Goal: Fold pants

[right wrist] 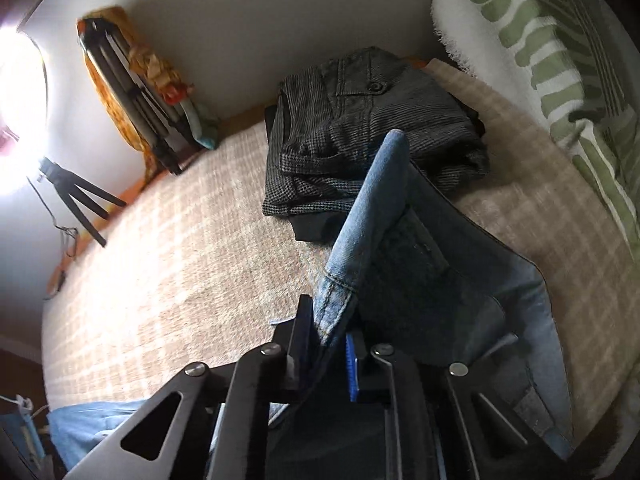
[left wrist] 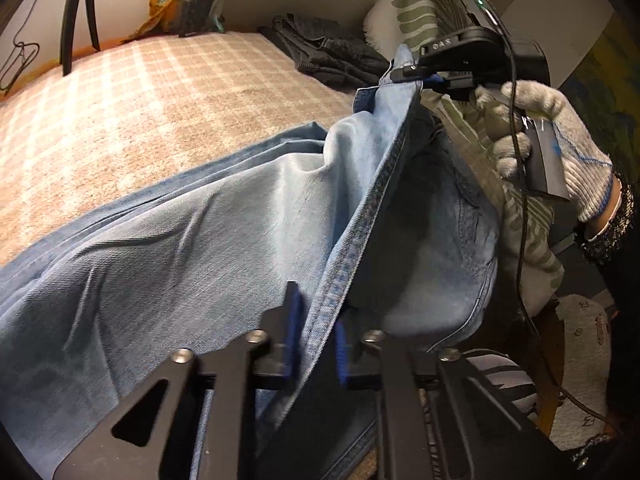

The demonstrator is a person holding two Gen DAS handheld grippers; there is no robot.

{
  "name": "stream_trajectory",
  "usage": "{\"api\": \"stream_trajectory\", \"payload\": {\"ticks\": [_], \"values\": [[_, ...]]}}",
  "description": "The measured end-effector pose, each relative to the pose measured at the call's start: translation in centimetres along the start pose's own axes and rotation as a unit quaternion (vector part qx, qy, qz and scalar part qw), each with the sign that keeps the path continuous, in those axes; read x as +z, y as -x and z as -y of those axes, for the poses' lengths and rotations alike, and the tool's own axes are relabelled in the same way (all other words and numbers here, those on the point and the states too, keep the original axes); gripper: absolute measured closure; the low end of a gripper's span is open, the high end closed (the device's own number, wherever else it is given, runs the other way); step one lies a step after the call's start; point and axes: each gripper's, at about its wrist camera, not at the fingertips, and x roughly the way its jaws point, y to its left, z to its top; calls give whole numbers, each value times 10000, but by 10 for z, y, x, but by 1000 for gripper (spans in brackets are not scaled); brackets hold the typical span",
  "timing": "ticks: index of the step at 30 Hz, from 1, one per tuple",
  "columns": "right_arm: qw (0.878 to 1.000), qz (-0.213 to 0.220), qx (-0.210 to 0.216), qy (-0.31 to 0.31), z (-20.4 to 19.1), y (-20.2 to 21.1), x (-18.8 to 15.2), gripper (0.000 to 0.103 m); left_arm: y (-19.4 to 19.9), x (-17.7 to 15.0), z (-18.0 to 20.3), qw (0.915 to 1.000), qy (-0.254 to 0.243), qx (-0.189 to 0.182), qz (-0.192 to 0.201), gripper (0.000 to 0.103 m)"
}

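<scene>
While two grippers — left gripper (left wrist: 318, 344), right gripper (right wrist: 326, 350) — clamp one jeans (left wrist: 200, 232).

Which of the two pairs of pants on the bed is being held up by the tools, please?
The light blue jeans: the left tool and right tool each pinch an edge. The dark grey checked pants lie untouched in a heap near the wall.

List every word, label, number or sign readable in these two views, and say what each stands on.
"OAS": pale letters, as best they read, on the black body of the right tongs, seen from the left wrist.
Small dark marks on the white cloth at lower right: too blurred to read.
Jeans, grey checked pants, striped pillow: no text visible.
</scene>
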Motion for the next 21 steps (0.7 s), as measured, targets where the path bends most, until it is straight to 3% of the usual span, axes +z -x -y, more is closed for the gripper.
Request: {"api": "stream_trajectory", "payload": {"ticks": [12,21], "values": [[9950,468,862,-192,42,60,-41,99,15,-3,14,9996,-249,90,140,97],[9844,674,1442,-751,90,106,-103,99,28,-18,47,9946,-1020,168,3,97]]}}
